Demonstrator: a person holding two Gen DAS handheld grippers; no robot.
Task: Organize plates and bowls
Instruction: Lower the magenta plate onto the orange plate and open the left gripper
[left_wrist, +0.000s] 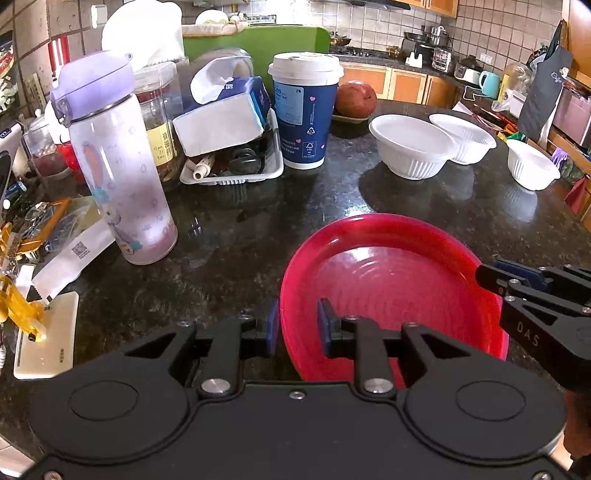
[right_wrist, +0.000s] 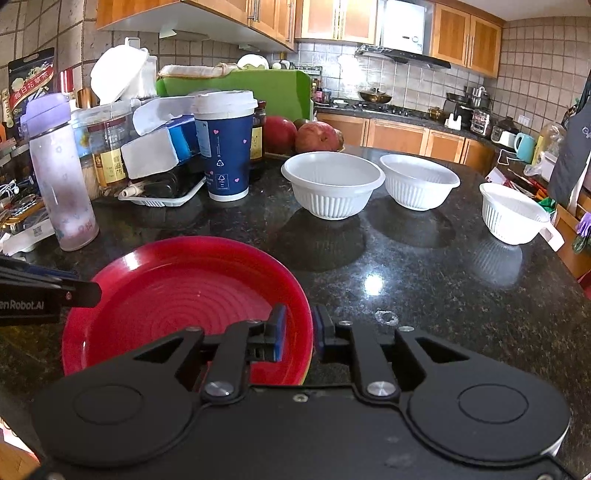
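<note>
On the dark counter (right_wrist: 424, 295), near its front edge: a red plate (left_wrist: 388, 266), round, shiny, with ring grooves. Lots of bare counter ahead, up to three white bowls (right_wrist: 332, 184). Left gripper (left_wrist: 297, 317) over the plate's left rim, right gripper (right_wrist: 297, 325) over its right rim, both sets of jaws a little apart, not squeezing.

On the right tool's arm (left_wrist: 532, 332) I read "D A S" in pale letters. The left tool's arm (right_wrist: 29, 304) carries "enRobot.AI", its start cut off by the picture's edge. The blue paper cup (left_wrist: 304, 114) shows "99" in a pale label, a recycling triangle and an FSC mark. The jar's yellow label (left_wrist: 159, 146) has small lettering I can't make out. The white packet (left_wrist: 79, 251) bears a QR code.
</note>
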